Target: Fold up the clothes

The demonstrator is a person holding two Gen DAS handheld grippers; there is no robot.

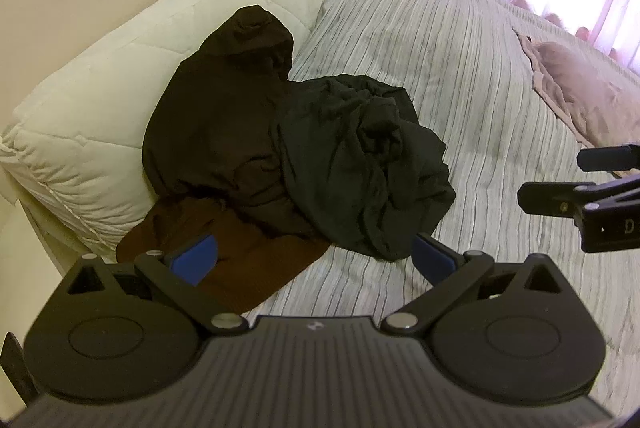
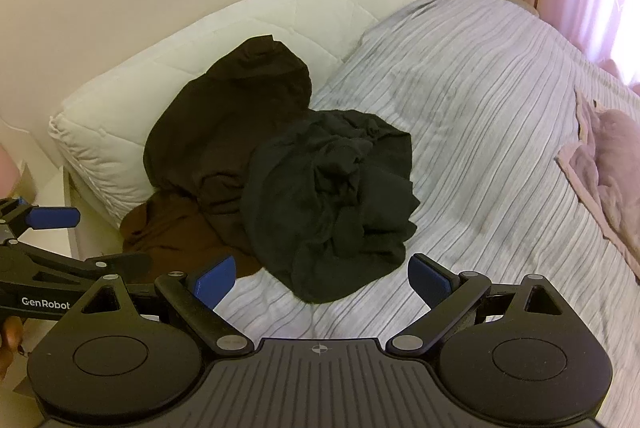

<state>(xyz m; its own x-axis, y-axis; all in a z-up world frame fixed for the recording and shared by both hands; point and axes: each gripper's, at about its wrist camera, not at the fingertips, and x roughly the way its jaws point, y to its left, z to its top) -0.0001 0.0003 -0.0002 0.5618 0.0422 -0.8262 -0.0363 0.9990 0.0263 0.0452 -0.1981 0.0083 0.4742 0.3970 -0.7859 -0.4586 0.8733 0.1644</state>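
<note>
Both claws spread wide, gripping nothing — the left claw (image 1: 314,260) and right claw (image 2: 322,282) hover over a striped bed (image 2: 480,132). Just ahead lies a crumpled black garment (image 2: 332,204); beyond it, dark brown clothes (image 2: 224,116) rest against a white quilt (image 2: 120,116).

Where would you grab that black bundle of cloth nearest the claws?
Probably by the loose hem at the near edge of the black bundle, coming in low from the front. That edge lies free on the striped cover, while its far left side overlaps the brown garment. The right claw is open and already faces it.
</note>
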